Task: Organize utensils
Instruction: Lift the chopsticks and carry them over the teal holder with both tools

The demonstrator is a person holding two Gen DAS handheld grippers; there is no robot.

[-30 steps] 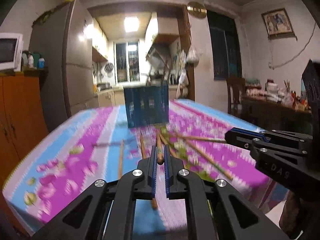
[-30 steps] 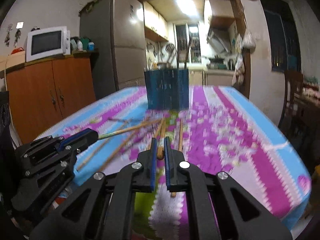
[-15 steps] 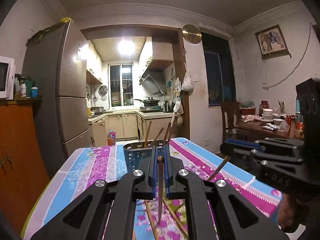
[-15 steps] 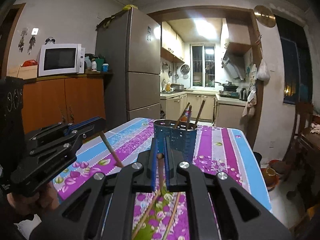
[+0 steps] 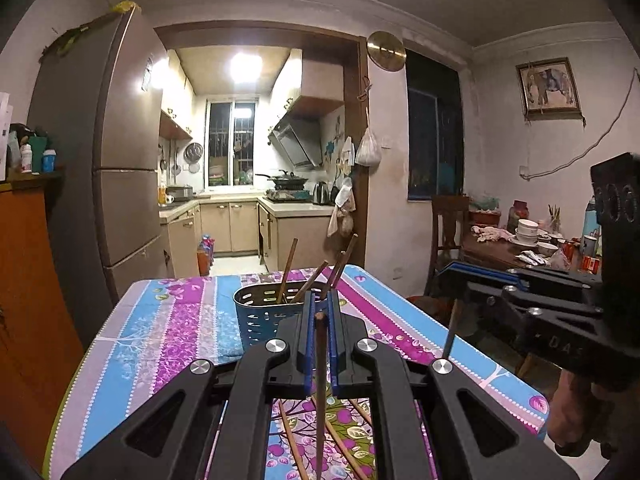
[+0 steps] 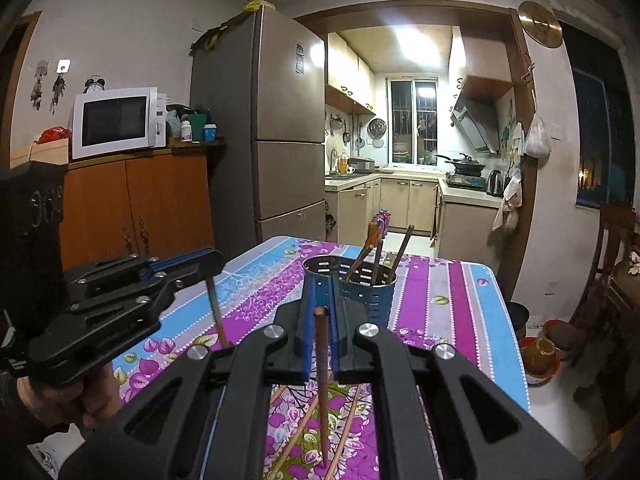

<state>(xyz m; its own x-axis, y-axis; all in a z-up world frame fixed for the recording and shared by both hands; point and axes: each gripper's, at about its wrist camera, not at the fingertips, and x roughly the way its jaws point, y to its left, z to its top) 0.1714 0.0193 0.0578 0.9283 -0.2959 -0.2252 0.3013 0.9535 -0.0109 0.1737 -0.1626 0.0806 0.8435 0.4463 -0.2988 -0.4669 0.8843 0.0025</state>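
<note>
Kitchen doorway and fridge (image 6: 276, 120) beyond the worktop (image 5: 168, 340) with its floral cloth. Blue holder (image 5: 264, 316) near the far edge, chopsticks inside; loose chopsticks (image 6: 304, 424) at the near edge. Raised above, nearly level: left tool (image 5: 320, 344) pinching one hanging chopstick (image 5: 321, 392), right tool (image 6: 320, 340) pinching another chopstick (image 6: 322, 380).

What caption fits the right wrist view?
Right gripper holds a chopstick upright, short of the blue holder.
</note>
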